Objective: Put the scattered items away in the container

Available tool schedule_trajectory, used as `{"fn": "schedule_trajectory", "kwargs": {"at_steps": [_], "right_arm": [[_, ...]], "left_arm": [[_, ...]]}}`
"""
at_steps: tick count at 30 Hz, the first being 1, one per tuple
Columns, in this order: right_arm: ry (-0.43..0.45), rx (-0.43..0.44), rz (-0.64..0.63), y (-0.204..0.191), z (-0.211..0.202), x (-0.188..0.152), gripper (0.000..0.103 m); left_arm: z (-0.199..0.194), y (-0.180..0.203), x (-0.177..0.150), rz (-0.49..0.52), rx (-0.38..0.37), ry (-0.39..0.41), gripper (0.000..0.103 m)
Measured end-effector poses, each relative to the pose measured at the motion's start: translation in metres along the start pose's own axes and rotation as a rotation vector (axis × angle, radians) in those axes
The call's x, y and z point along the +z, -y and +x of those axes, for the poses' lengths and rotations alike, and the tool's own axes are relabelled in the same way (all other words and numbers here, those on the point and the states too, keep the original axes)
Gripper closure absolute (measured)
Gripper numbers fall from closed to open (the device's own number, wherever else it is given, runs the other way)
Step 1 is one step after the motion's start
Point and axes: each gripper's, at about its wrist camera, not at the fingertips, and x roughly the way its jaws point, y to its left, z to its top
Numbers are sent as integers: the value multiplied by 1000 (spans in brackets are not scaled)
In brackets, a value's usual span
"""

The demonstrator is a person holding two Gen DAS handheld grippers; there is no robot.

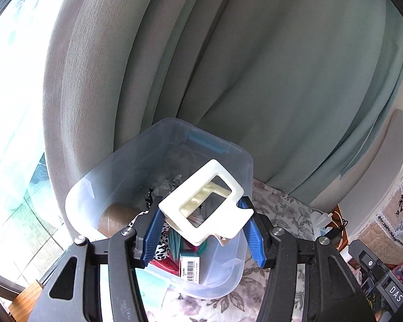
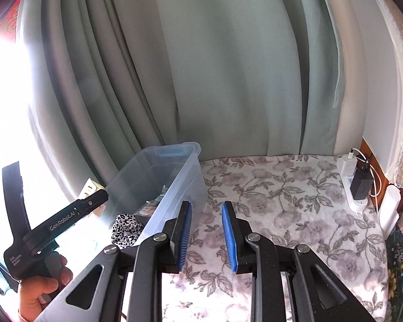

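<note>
Left gripper [image 1: 205, 225] fingers clamp the cream rectangular plastic hair claw [image 1: 205, 201] over the clear plastic bin [image 1: 80, 201], probably to drop it; right gripper [image 2: 206, 237], at the bin's 4 o'clock, sits slightly parted, empty.

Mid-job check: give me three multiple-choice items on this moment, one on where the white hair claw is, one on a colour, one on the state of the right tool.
1. Where is the white hair claw?
A. On the floral cloth
B. Held in the left tool above the clear bin
C. Beside the power strip

2. What colour are the tool pads?
A. Blue
B. Red
C. Yellow

3. How is the right tool?
A. Clamped on a scrunchie
B. Clamped on the bin wall
C. Empty, its jaws a little apart

Answers: B, the claw sits between the left pads over the bin; A, ribbed blue pads show in both views; C, only the floral cloth shows between its pads.
</note>
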Motion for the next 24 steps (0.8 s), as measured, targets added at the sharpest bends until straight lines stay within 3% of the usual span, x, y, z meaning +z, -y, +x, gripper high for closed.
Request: {"fn": "schedule_trajectory", "kwargs": {"at_steps": [8,11,24], "right_arm": [[-19,11,-32,-15,10,0,78],[-28,21,-47,-23,15,0,78],[-59,41,-96,-45,29,-3,78]], "left_arm": [[12,-9,-1,-18,-4,-26,45],[16,-12,0,-26,-6,-41,38],[26,-22,-6,-55,8,-52,36]]}}
